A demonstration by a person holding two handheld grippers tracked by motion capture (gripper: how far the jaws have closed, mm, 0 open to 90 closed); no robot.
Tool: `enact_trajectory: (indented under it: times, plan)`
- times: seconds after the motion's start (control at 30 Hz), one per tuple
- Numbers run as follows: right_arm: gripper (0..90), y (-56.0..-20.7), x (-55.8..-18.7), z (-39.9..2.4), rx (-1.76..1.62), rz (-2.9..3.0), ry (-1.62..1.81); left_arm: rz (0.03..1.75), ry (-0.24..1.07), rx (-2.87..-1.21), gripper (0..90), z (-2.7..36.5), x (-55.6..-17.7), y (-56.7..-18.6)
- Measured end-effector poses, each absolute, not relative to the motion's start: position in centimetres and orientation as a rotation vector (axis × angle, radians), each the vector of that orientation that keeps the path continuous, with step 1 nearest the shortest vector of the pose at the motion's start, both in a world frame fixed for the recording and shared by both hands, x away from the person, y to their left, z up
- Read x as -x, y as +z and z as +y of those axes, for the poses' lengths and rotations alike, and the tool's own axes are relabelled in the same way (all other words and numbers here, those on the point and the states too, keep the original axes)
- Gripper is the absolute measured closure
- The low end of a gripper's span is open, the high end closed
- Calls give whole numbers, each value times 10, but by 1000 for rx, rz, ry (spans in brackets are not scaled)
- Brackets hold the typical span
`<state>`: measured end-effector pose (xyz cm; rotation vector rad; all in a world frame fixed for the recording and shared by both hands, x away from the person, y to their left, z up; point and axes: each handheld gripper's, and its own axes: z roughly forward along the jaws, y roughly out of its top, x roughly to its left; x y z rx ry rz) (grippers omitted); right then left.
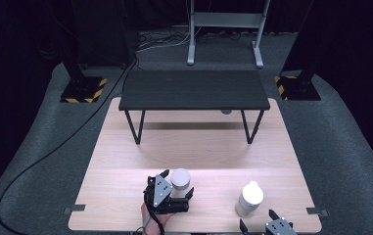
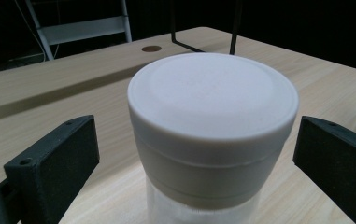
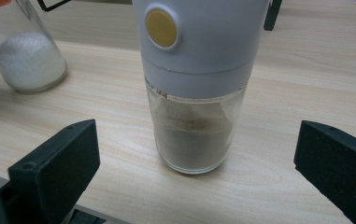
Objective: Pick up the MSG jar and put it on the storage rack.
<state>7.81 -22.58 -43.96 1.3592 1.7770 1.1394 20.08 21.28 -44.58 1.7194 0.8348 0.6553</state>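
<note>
Seen from the high view, the left gripper (image 1: 176,188) is held low over the near part of the table (image 1: 125,161), with the hand (image 1: 151,219) entering from the bottom edge and the grey plate facing up. Its jaws are spread wide, one on each side of the jar (image 1: 180,181), which stands upright on the wood; contact between jaws and jar cannot be made out from here. The right gripper (image 1: 258,219) is seen at the bottom edge, jaws parted and pointed at the grinder (image 1: 249,199), which stands upright just beyond the tips and apart from them. A black shelf (image 1: 194,89) on thin legs is set at the far half of the table.

From the left gripper view, the jar (image 2: 213,126) is seen close between the two black jaws, its broad white lid level with them. A gap is left on both sides, so nothing is gripped.

From the right gripper view, the grinder (image 3: 196,88) is found upright ahead, centred between widely parted jaws that touch nothing. Its grey top carries a yellow button (image 3: 161,28), and brownish powder is seen in the clear base. The jar (image 3: 26,56), with white grains inside, stands at the upper left, well apart from the grinder.
</note>
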Motion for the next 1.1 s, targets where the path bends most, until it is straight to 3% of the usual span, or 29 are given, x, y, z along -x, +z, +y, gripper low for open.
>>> enact_trajectory:
  times: [0.13, 0.3, 0.63, 1.1]
  plan:
    - [0, -439, -78, -226, -1354, 1781, 1142, 835, 660, -1714, 42, 212, -203, -446]
    - [0, -439, -78, -227, -1355, 1780, 1141, 812, 655, -1683, 188, 217, -204, -451]
    - [0, -438, -77, -228, -1354, 1781, 1138, 774, 611, -1686, 328, 224, -211, -456]
    - [0, -436, -77, -228, -1345, 1789, 1134, 768, 605, -1693, 341, 225, -212, -454]
